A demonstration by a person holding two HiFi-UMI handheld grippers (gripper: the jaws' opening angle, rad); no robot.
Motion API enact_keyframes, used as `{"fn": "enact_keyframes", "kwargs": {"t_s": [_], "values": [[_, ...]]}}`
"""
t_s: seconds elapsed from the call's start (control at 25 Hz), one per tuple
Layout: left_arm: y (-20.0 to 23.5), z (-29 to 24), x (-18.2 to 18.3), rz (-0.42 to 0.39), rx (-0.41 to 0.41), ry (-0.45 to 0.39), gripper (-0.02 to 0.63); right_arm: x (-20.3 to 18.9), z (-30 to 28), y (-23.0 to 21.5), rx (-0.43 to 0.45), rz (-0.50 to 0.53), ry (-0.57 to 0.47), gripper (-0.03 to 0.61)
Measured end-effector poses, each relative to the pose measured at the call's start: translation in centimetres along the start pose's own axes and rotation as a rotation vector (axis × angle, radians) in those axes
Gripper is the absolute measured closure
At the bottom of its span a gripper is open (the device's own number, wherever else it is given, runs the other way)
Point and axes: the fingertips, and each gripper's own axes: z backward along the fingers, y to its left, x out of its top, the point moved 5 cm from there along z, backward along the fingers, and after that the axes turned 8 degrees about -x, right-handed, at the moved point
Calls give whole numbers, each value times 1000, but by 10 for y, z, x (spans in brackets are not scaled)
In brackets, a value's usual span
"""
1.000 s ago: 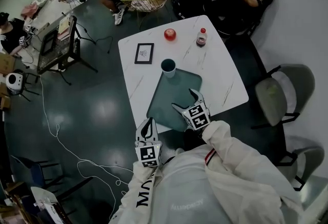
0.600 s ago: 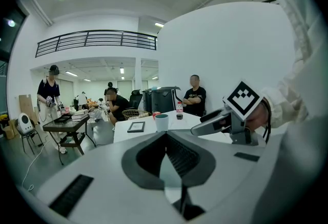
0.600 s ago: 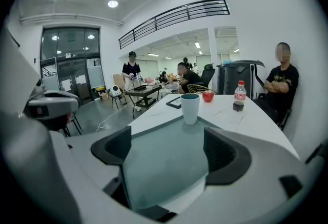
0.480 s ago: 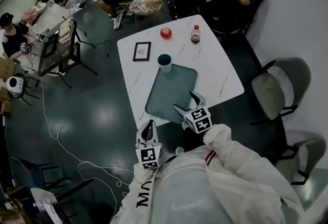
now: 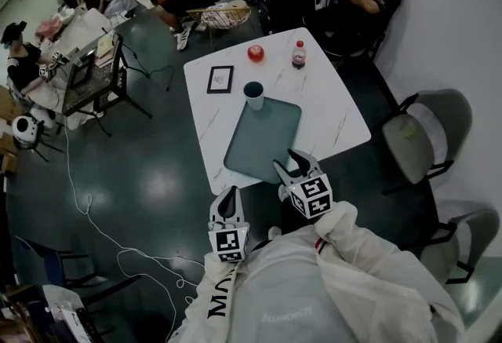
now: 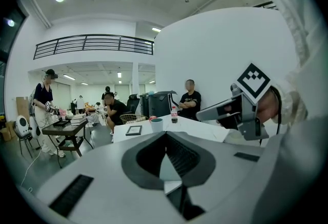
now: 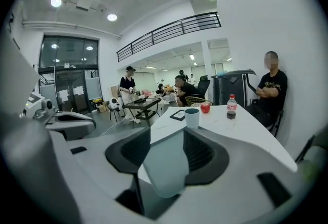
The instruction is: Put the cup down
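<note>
**Cup on the table, both tongs empty**

The cup [image 5: 254, 95] stood upright at the far left corner of the grey-green tray [image 5: 263, 141] on the white marble-look table [image 5: 333, 110]. Whether its base sat on the tray's rim or on the tabletop just past it could not be told. It was dark inside and pale outside, and no print showed on it.

The right gripper [image 5: 288, 163] hung over the table's near edge, well apart from the cup. Its jaws stood apart and had just been closing, with nothing between them. In the right gripper view only the tray and the tabletop showed through the gap. The left gripper [image 5: 229, 196] hung off the table's near left corner. Its jaws were together at the tips and held nothing.

Each gripper carried a cube of black-and-white square markers [image 5: 311, 196]; these were patterns, not words. Along the person's white left sleeve [image 5: 218, 296] ran large black letters, of which only "MO" could be read. A fainter line of print across the chest was too dim to make out.

Beyond the cup lay a black picture frame [image 5: 220, 79] with a small dark drawing on white, too small to read. Further back were a red round object [image 5: 256, 52] and a red-capped bottle [image 5: 298, 56] of dark drink. The bottle's label was unreadable in every view.
</note>
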Motion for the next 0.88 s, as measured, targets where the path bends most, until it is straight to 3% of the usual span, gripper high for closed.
{"fn": "enact_keyframes", "kwargs": {"t_s": [0.2, 0.48, 0.88], "values": [[-7, 15, 3, 2, 3, -16, 603, -8, 29, 9, -26, -33, -8, 475], [-24, 30, 6, 1, -33, -31, 603, -2, 66, 15, -48, -41, -55, 565], [-48, 40, 22, -2, -79, -53, 603, 5, 103, 16, -36, -42, -48, 571]]}}
